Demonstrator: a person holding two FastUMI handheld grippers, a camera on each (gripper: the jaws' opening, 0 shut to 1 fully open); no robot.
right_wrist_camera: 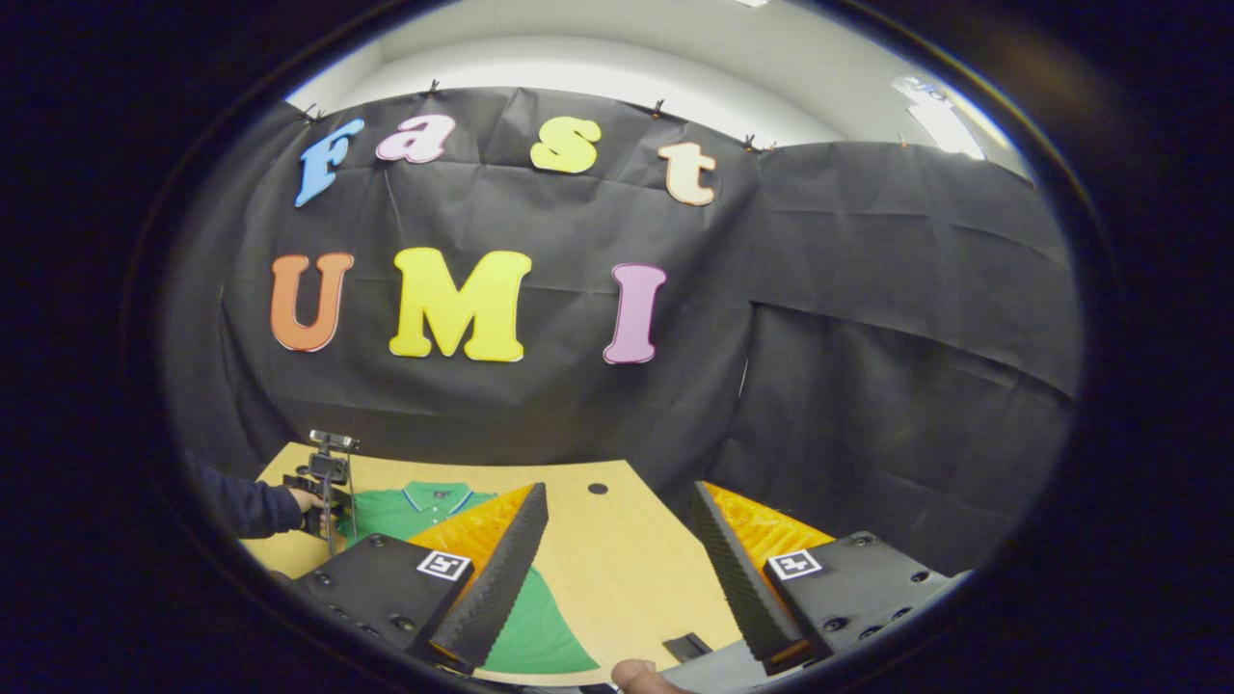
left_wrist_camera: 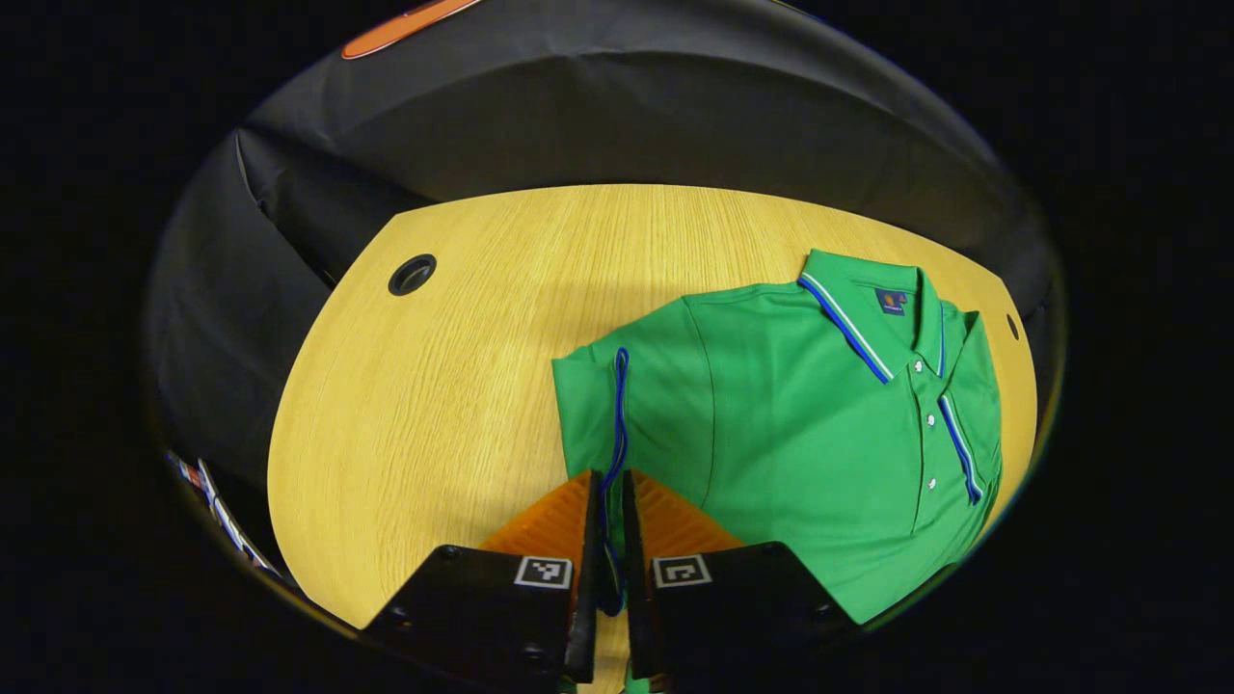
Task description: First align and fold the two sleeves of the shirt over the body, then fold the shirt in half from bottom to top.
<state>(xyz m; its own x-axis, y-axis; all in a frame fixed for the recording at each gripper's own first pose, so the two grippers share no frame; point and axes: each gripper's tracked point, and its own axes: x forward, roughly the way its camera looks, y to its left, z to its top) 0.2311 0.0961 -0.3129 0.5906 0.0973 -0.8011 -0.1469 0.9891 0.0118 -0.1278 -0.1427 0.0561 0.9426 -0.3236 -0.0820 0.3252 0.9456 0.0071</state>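
Green and single, one shirt is lying flat on the wooden tabletop, buttoned front up. In the left gripper view its collar is pointing toward the far edge of the tabletop and its hem is running toward the camera, so its long axis is running near to far. One sleeve, edged with a blue stripe, is lying folded in at the shirt's left side. Two grommet holes are showing in the tabletop: one well left of the shirt, one just right of the collar.

Two grippers are working. The left gripper is sitting at the sleeve's near end, jaws together and clamped on the blue-striped cuff edge. The right gripper is hovering above the tabletop right of the shirt, jaws wide apart, holding nothing. In the right gripper view, a hand is gripping the other tool beside the collar.
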